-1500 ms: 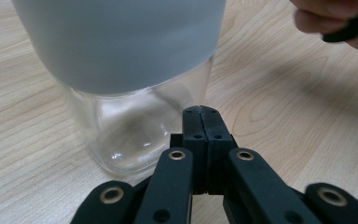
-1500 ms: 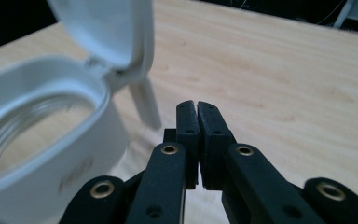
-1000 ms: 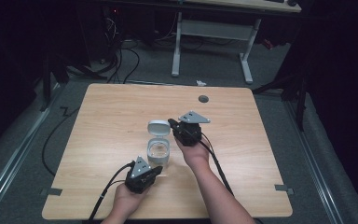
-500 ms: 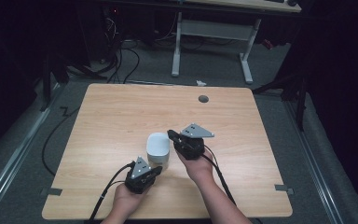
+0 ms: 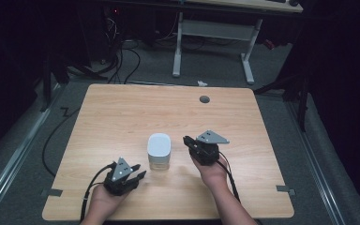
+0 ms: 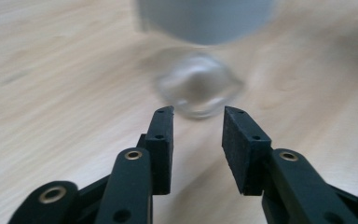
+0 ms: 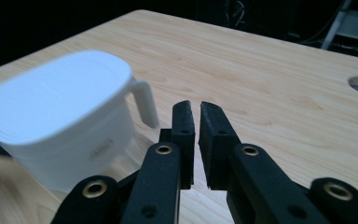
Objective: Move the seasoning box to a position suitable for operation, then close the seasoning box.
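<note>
A clear jar (image 5: 159, 162) stands near the table's front middle with a white lid (image 5: 160, 144) on top of it. In the left gripper view the blurred jar (image 6: 198, 88) lies just beyond my left gripper (image 6: 198, 116). Its jaws have just been opening and stand apart with nothing between them. In the high view my left gripper (image 5: 138, 171) sits to the jar's front left. My right gripper (image 5: 187, 140) is to the jar's right. Its jaws (image 7: 196, 109) have just been opening to a narrow gap that holds nothing. Beside them is the lid (image 7: 56, 102) with its side tab (image 7: 144, 100).
The wooden table (image 5: 122, 117) has a round cable hole (image 5: 204, 99) at its far right. Cables trail from both grippers over the front edge. A white desk frame (image 5: 211, 33) and loose cables stand on the dark floor behind.
The lid went from beside the jar's far side onto the jar. My right gripper then drew off to the right. My left gripper let go of the jar and pulled back towards the front.
</note>
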### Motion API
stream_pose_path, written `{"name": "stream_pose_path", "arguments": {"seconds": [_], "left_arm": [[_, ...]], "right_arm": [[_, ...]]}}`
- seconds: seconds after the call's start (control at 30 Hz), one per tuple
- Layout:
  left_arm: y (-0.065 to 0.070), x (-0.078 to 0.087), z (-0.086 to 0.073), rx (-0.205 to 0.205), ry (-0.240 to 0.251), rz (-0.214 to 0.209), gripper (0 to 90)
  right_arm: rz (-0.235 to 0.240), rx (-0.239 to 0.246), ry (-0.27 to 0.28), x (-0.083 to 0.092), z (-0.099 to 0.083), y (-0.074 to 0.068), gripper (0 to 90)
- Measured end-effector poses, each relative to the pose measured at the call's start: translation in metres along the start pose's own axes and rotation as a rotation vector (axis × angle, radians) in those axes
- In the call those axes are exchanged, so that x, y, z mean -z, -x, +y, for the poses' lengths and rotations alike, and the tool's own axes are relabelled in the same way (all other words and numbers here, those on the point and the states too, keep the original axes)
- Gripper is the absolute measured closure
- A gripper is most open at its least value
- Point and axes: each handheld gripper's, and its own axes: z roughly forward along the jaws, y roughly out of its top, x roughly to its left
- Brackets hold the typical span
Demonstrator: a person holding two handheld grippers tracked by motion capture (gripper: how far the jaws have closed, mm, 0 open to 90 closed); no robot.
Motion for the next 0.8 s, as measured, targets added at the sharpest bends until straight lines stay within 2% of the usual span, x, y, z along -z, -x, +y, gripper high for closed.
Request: {"name": "stream_pose_path", "arguments": {"seconds": [0.1,0.17,0.2,0.23,0.27,0.37,0.47,0.53,0.6,0.73,0.77,0.8], "left_arm": [[-0.017,0.003,0.008,0.021,0.023,0.037,60.5],[-0.026,0.003,0.011,0.044,0.02,0.068,58.3],[-0.026,0.003,0.011,0.044,0.02,0.068,57.8],[-0.029,0.003,0.011,0.051,0.022,0.077,57.1],[-0.03,0.003,0.012,0.055,0.027,0.081,57.1],[-0.036,0.002,0.01,0.05,0.023,0.102,55.4],[-0.044,0.003,0.009,0.085,0.023,0.115,55.2],[-0.046,0.004,0.008,0.086,0.02,0.124,55.2],[-0.048,0.007,0.009,0.08,0.025,0.136,54.7],[-0.06,0.022,0.005,0.062,0.012,0.177,53.3],[-0.071,0.036,-0.004,0.056,-0.012,0.225,54.0],[-0.071,0.036,-0.004,0.056,-0.012,0.225,52.7]], "right_arm": [[-0.019,-0.005,-0.015,0.002,-0.006,0.009,82.7],[-0.048,-0.01,-0.026,0.007,-0.013,0.02,77.9],[-0.048,-0.01,-0.026,0.007,-0.013,0.02,77.9],[-0.066,-0.016,-0.038,0.011,-0.02,0.029,75.5],[-0.066,-0.016,-0.038,0.011,-0.02,0.029,75.5],[-0.095,-0.036,-0.044,0.019,-0.031,0.042,72.9],[-0.148,-0.043,-0.048,0.033,-0.046,0.059,70.7],[-0.174,-0.073,-0.052,0.046,-0.057,0.072,70.1],[-0.185,-0.103,-0.042,0.059,-0.065,0.079,69.2],[-0.208,-0.088,-0.016,0.083,-0.089,0.082,64.8],[-0.224,-0.107,0.008,0.097,-0.105,0.083,66.0],[-0.224,-0.107,0.008,0.097,-0.105,0.083,66.0]]}}
